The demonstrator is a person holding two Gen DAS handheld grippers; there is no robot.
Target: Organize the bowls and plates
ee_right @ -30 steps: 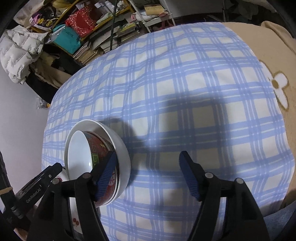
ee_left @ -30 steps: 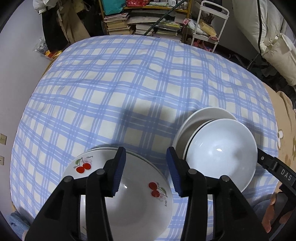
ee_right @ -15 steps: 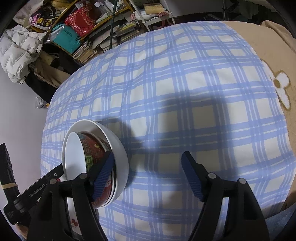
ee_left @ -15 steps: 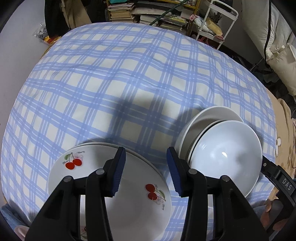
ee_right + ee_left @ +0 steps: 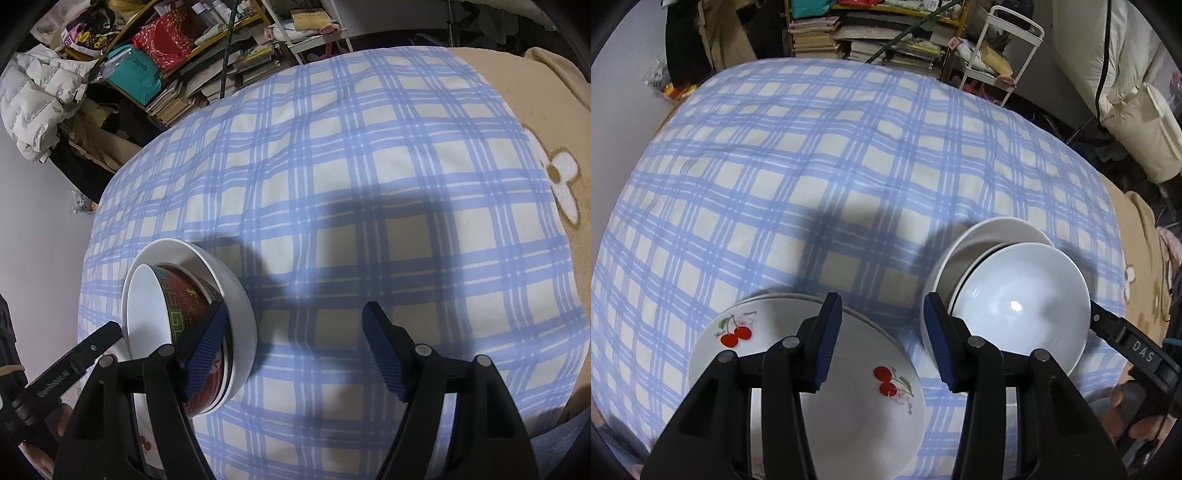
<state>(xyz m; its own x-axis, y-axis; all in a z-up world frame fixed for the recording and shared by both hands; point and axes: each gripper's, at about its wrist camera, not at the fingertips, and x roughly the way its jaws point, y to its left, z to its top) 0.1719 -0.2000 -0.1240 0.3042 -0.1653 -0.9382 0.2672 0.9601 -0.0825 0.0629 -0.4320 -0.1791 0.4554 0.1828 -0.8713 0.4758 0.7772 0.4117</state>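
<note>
A stack of white plates with red cherry prints (image 5: 849,398) lies on the blue checked cloth near the front edge. To its right stands a stack of bowls: a white bowl (image 5: 1019,306) on top, a red patterned bowl (image 5: 188,299) under it, and a wider white bowl (image 5: 229,284) at the bottom. My left gripper (image 5: 882,339) is open and empty, held above the plates' right rim. My right gripper (image 5: 295,354) is open and empty, its left finger beside the bowl stack.
The blue checked cloth (image 5: 820,166) covers a soft rounded surface. A beige blanket (image 5: 535,110) lies to the right. Shelves of books (image 5: 879,40), a white cart (image 5: 1001,48) and white padded coats (image 5: 37,99) stand beyond the far edge.
Both grippers have drawn back and risen a little from the dishes. The plates and bowls have not moved.
</note>
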